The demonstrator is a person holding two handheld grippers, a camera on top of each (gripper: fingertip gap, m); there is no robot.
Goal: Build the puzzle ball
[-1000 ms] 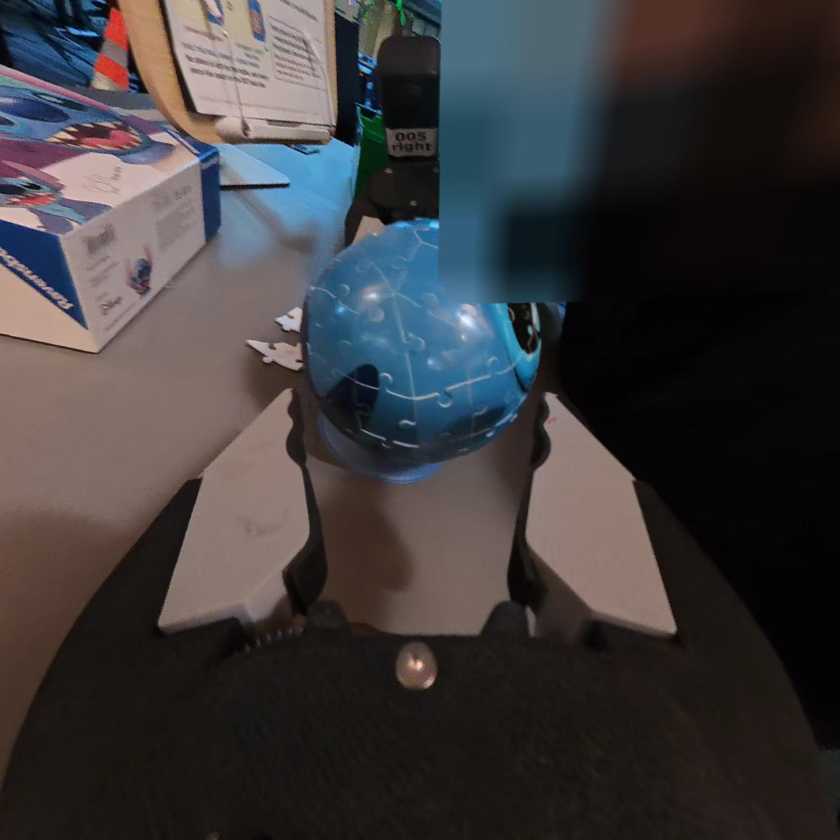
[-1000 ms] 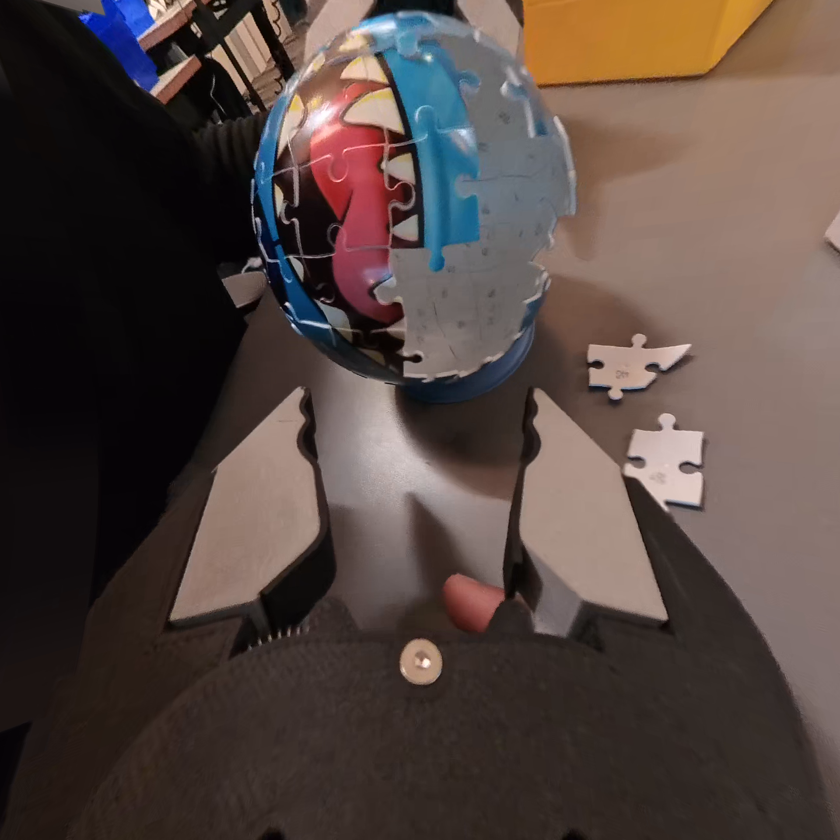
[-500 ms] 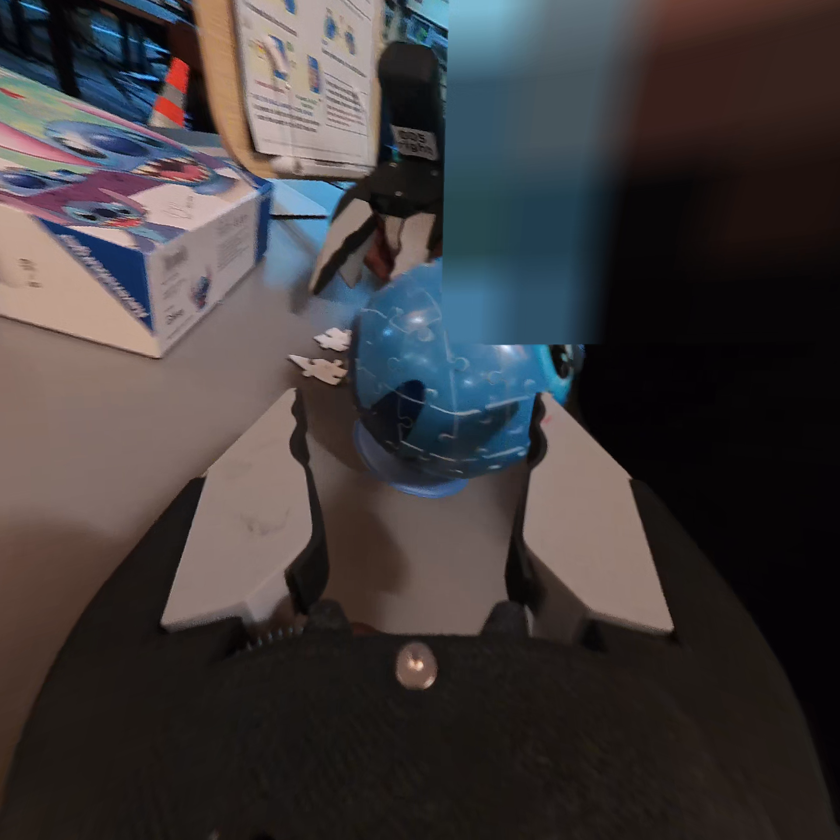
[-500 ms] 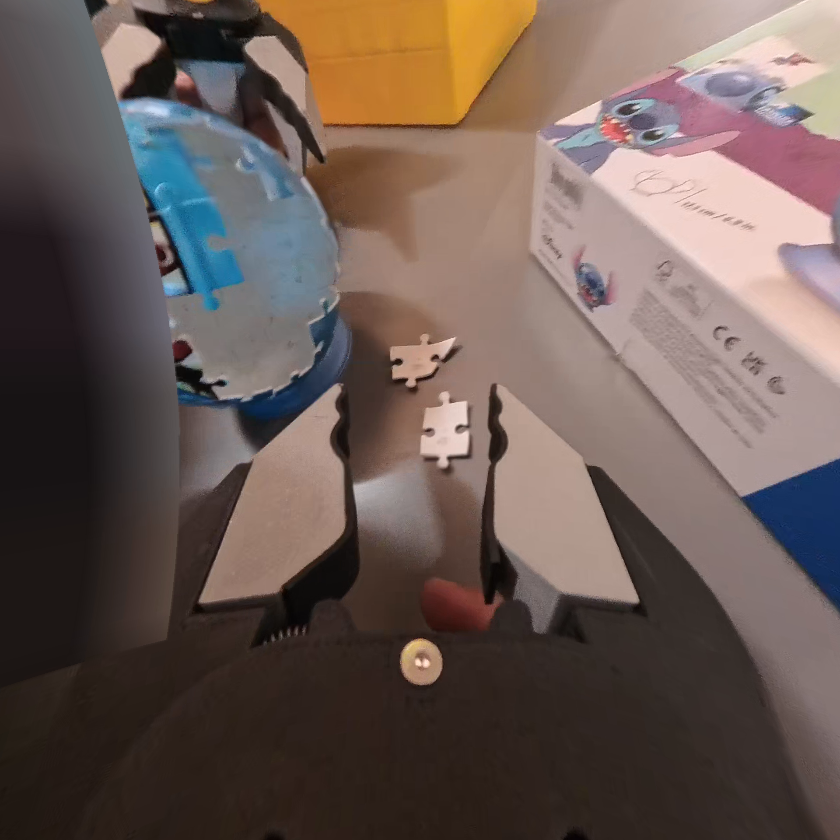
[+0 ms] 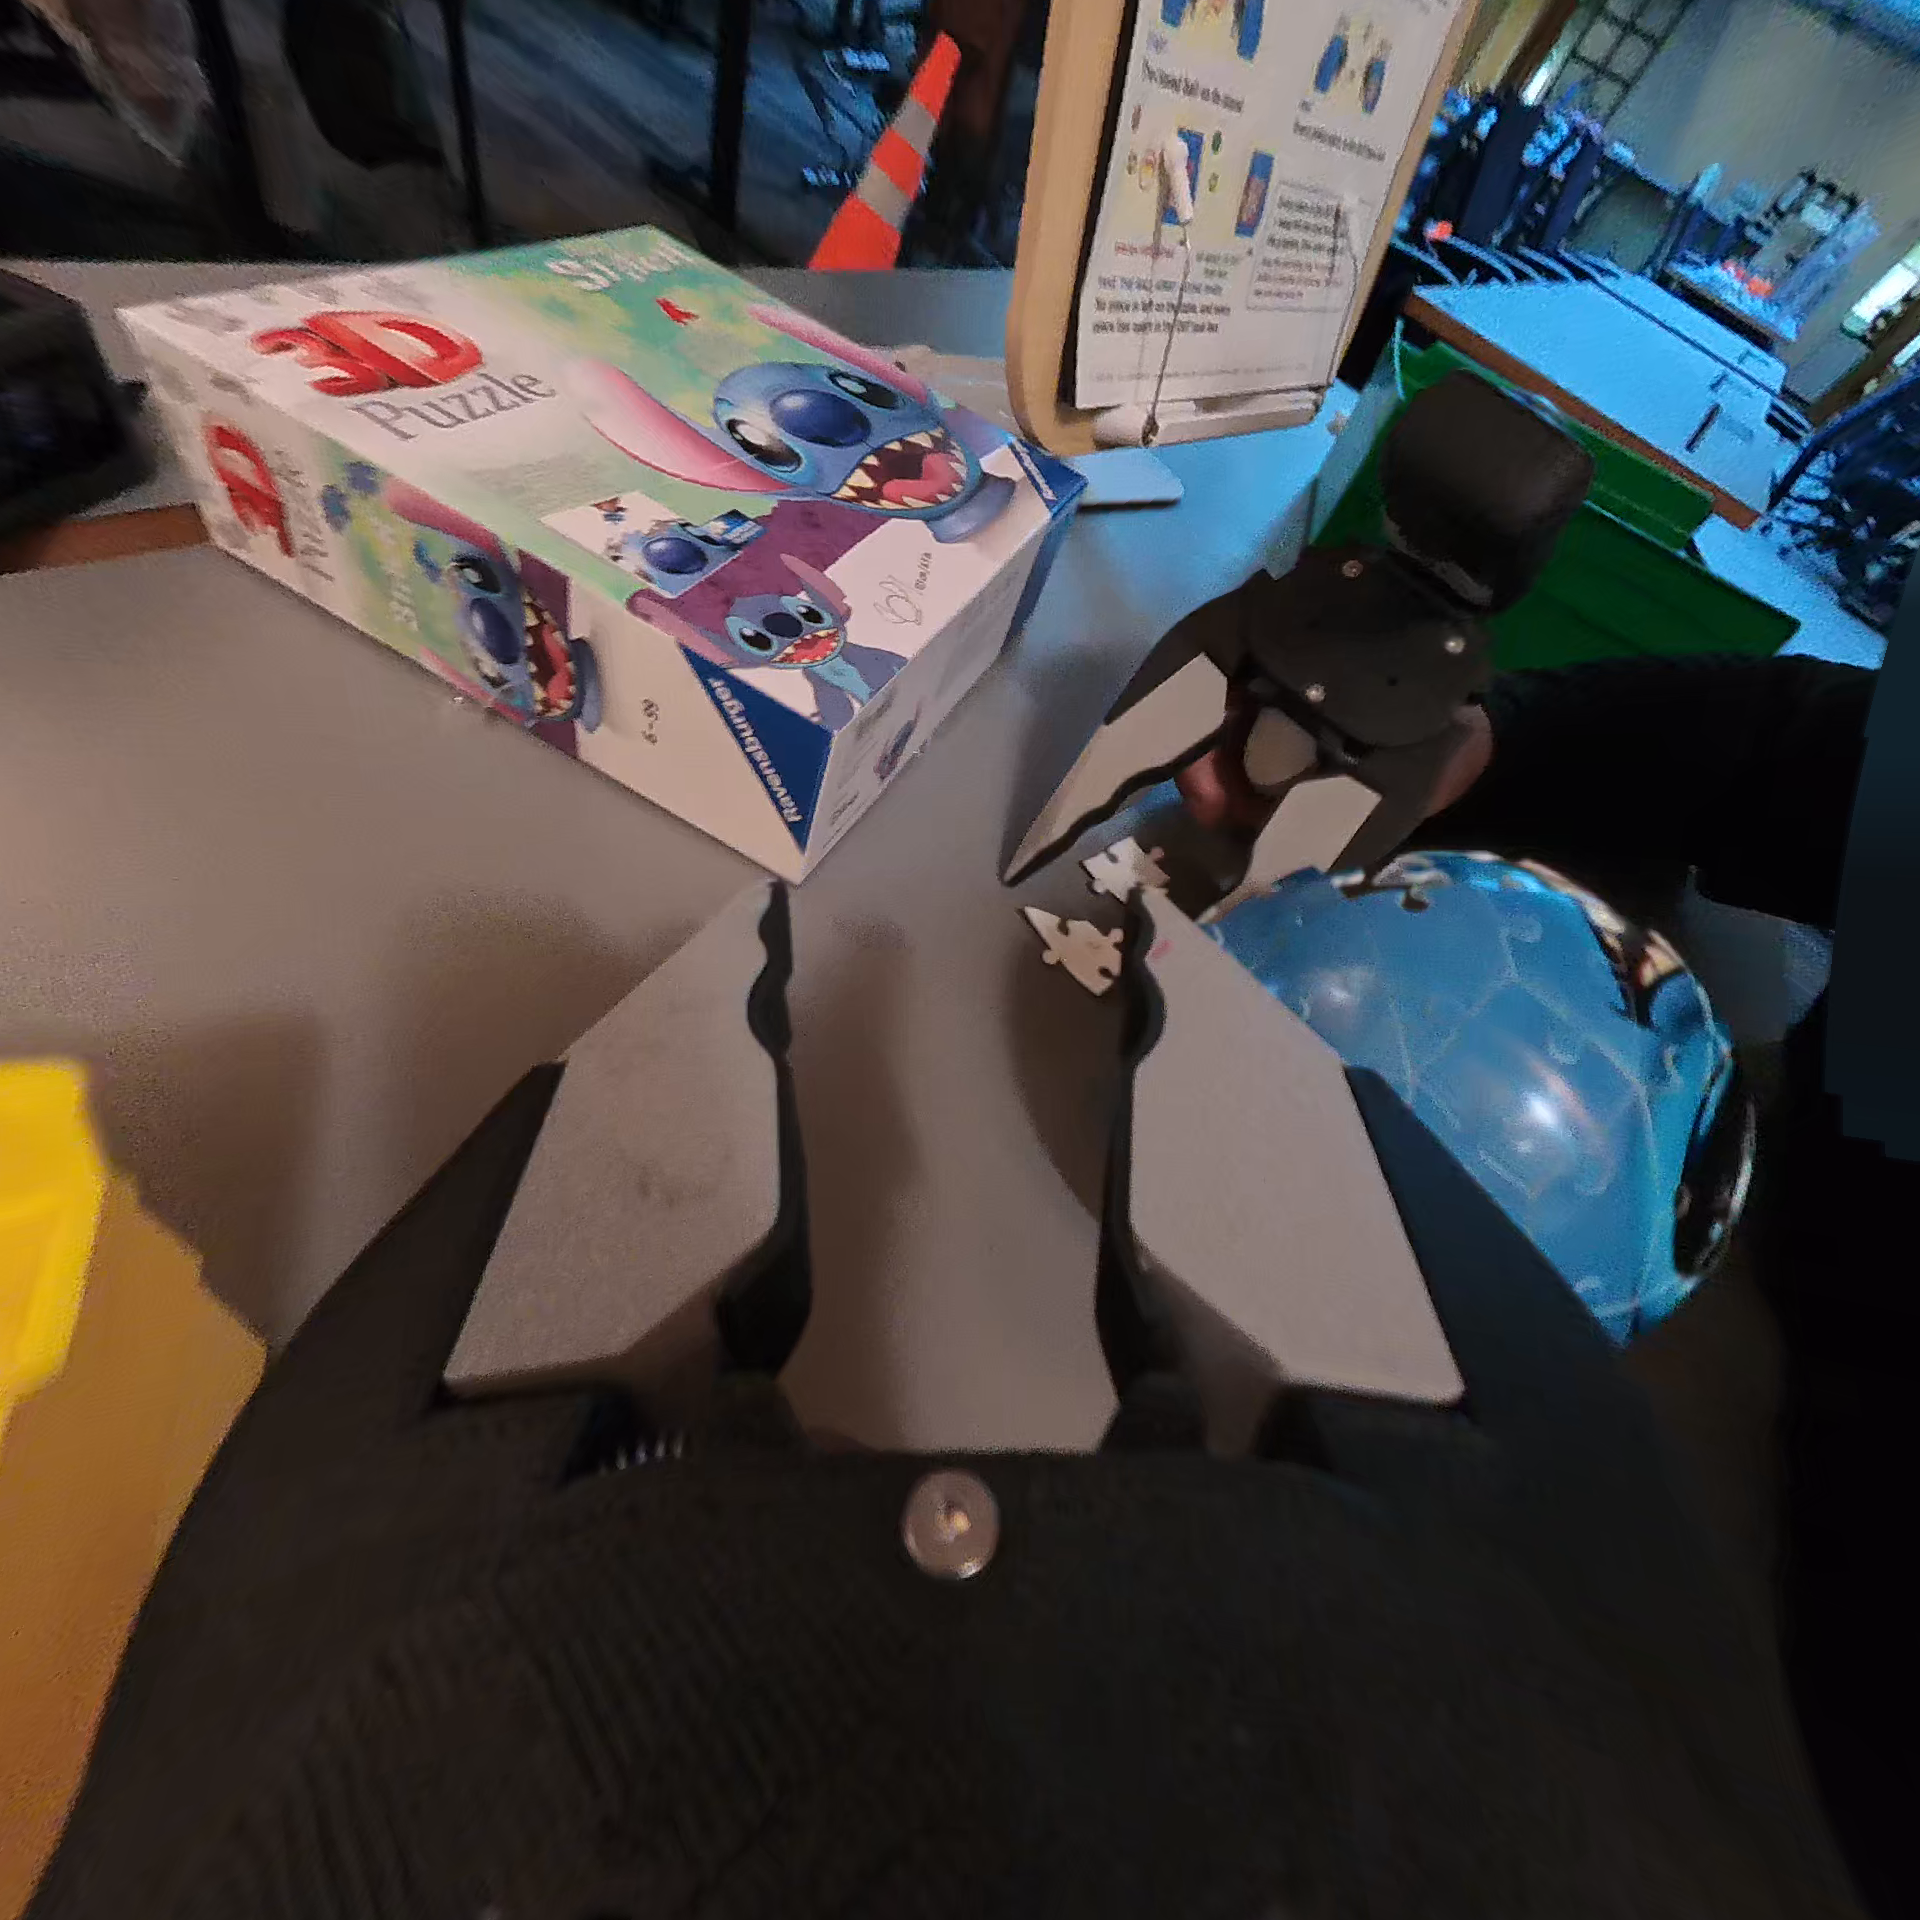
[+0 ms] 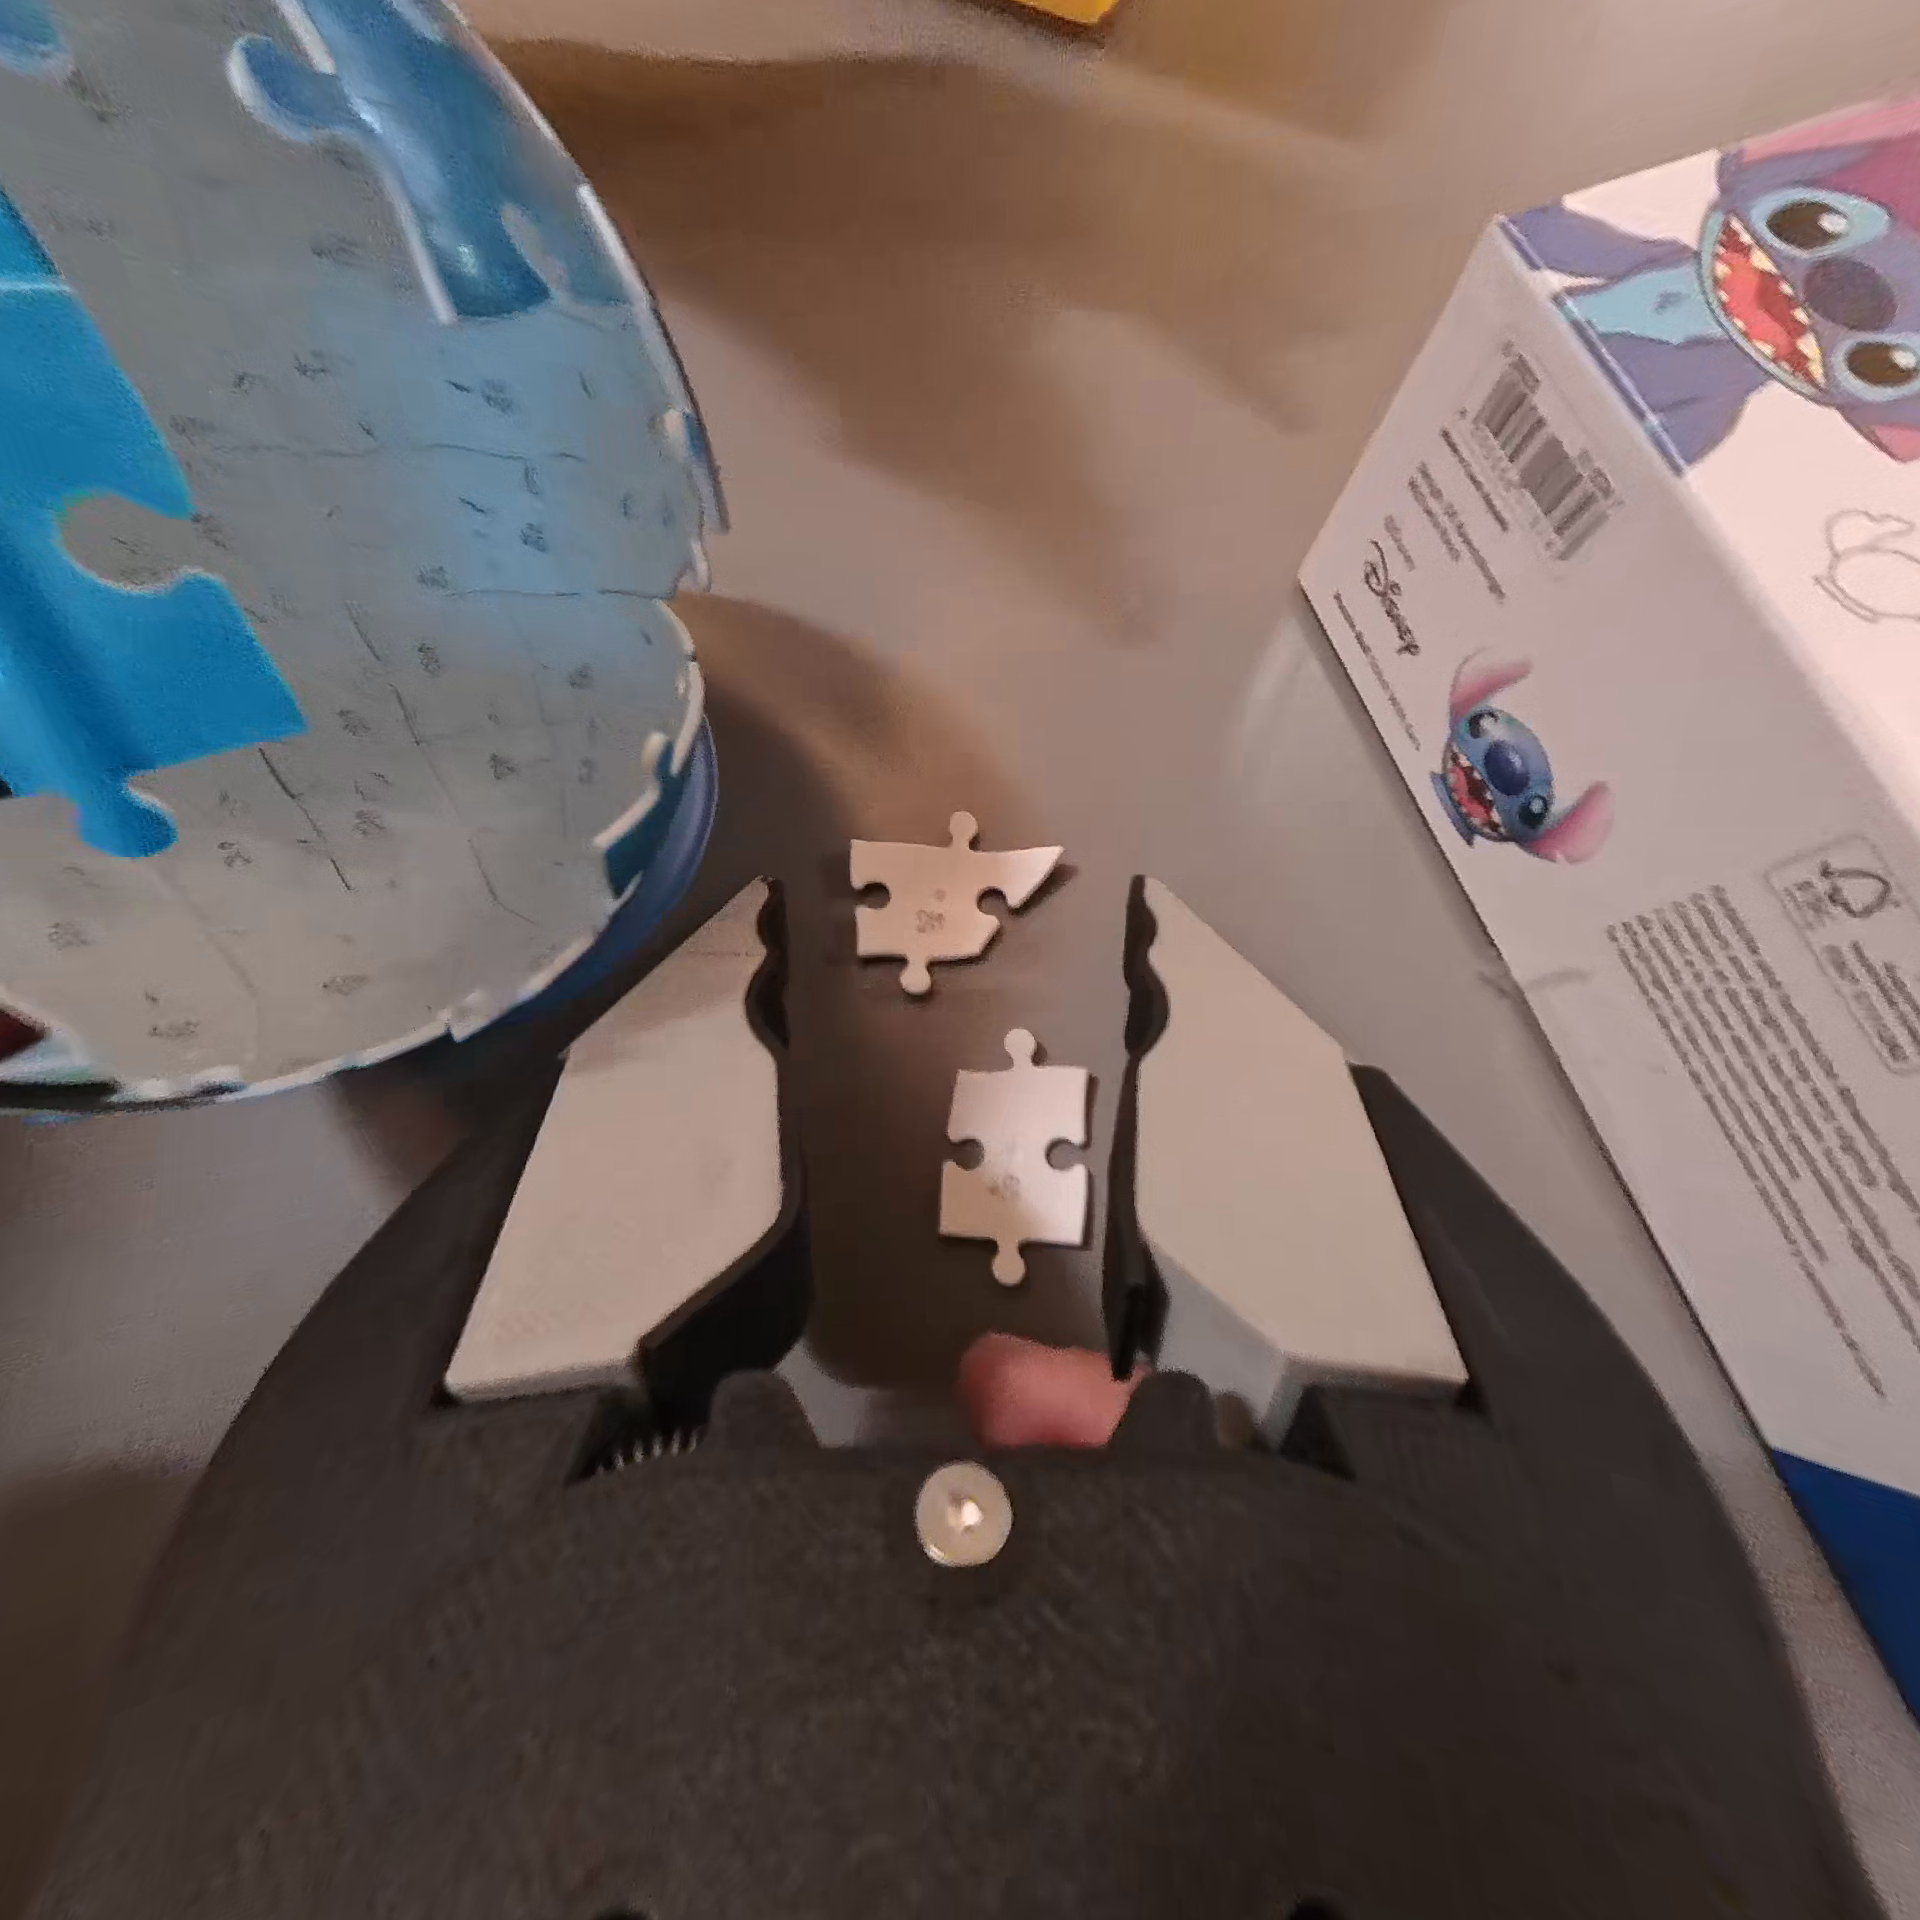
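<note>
The blue puzzle ball [image 5: 1475, 1060] sits on a blue stand on the grey table, to the right of my left gripper [image 5: 956, 902], which is open and empty. In the right wrist view the ball [image 6: 312, 571] is at the upper left, with an open gap that shows its grey inside. My right gripper [image 6: 954, 894] is open and low over two loose white pieces: one [image 6: 1018, 1153] lies between its fingers, the other [image 6: 940, 909] lies at the fingertips. The left wrist view shows the right gripper [image 5: 1184, 873] over these pieces [image 5: 1075, 940].
The puzzle box [image 5: 623, 520] lies on the table beyond the left gripper and just right of the right gripper [image 6: 1662, 727]. A clipboard stand [image 5: 1226, 208] is at the back. A yellow bin [image 5: 31, 1195] is at the left. A green crate [image 5: 1558, 582] is behind. The left gripper's tips are roughly 15 cm from the right gripper's.
My left gripper has swung left, off the ball, which now sits to its right. My right gripper has turned from the ball to the two loose pieces and come down over them.
</note>
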